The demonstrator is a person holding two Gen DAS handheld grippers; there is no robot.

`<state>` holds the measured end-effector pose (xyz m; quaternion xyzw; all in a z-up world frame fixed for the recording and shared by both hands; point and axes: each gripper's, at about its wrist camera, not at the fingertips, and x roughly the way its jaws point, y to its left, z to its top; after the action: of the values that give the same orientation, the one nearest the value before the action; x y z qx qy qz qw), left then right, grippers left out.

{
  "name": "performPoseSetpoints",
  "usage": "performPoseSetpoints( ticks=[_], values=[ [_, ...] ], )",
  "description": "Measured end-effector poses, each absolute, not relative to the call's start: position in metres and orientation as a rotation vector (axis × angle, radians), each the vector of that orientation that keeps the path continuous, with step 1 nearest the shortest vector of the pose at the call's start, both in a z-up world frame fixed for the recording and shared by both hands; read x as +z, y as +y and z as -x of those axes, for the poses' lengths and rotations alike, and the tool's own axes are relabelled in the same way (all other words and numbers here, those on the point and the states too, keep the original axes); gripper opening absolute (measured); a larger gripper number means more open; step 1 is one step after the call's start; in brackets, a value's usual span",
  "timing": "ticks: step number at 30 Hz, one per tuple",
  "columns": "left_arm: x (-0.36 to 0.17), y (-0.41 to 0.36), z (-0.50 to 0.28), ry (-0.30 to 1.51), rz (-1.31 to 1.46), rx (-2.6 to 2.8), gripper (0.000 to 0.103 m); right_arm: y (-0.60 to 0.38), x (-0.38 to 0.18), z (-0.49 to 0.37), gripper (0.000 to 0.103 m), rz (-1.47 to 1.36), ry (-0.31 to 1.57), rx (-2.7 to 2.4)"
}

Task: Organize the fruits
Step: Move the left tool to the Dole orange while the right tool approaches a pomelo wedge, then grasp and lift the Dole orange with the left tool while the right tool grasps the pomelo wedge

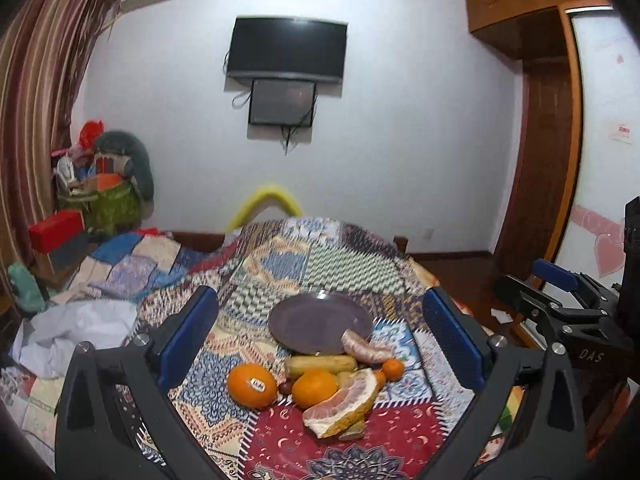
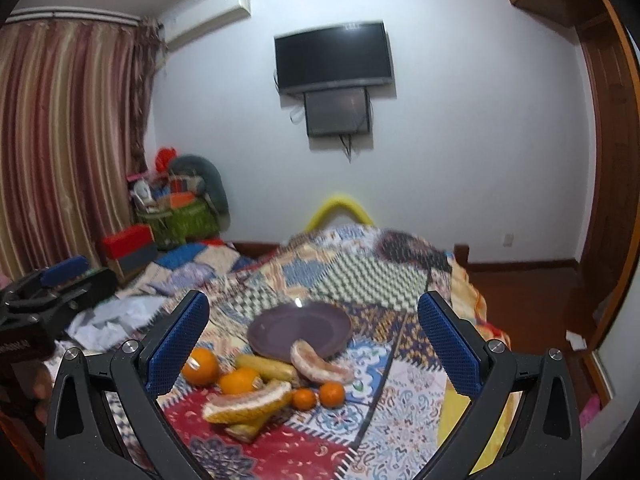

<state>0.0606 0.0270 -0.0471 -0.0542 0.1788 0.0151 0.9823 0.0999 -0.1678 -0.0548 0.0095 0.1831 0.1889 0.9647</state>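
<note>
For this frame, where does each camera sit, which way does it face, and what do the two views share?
Left wrist: on the left claw, open, facing forward over the plate toward the wall TV; the right claw's side shows at the right edge.
Right wrist: on the right claw, open, facing the same way; the left claw's side shows at the left edge.
Shared: plate, fruit pile, patterned quilt, TV.

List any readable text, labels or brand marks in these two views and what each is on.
"DAS": on the black body of the right gripper, seen in the left wrist view.
Sticker on the large orange: too small to read.
Red-printed paper on the wardrobe door: too blurred to read.
</note>
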Motion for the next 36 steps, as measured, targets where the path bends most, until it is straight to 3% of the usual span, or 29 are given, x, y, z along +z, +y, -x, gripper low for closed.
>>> performPoseSetpoints(
  ticks=[6, 14, 19, 23, 28, 36],
  values=[
    [-0.081, 0.045, -0.092, 0.464, 0.133, 0.068, 0.102, -0.169, -0.091, -0.137, 0.103, -0.029, 0.523, 0.393],
    [-0.14, 0.066, -0.133, 0.64, 0.182, 0.1, 0.09, -0.165, -0.134, -0.175, 0.103, -0.017, 0.684, 0.416],
    [-0.174, 0.077, -0.155, 0.732, 0.204, 0.119, 0.088, -0.156, -0.157, -0.196, 0.102, 0.009, 0.749, 0.44],
    [-0.195, 0.085, -0.169, 0.785, 0.225, 0.135, 0.088, -0.144, -0.172, -0.211, 0.097, 0.043, 0.787, 0.472],
    [-0.214, 0.091, -0.177, 0.824, 0.236, 0.139, 0.087, -0.128, -0.189, -0.232, 0.08, 0.066, 0.841, 0.535],
    [-0.23, 0.094, -0.188, 0.863, 0.243, 0.129, 0.083, -0.116, -0.203, -0.251, 0.076, 0.096, 0.892, 0.578]
  ],
)
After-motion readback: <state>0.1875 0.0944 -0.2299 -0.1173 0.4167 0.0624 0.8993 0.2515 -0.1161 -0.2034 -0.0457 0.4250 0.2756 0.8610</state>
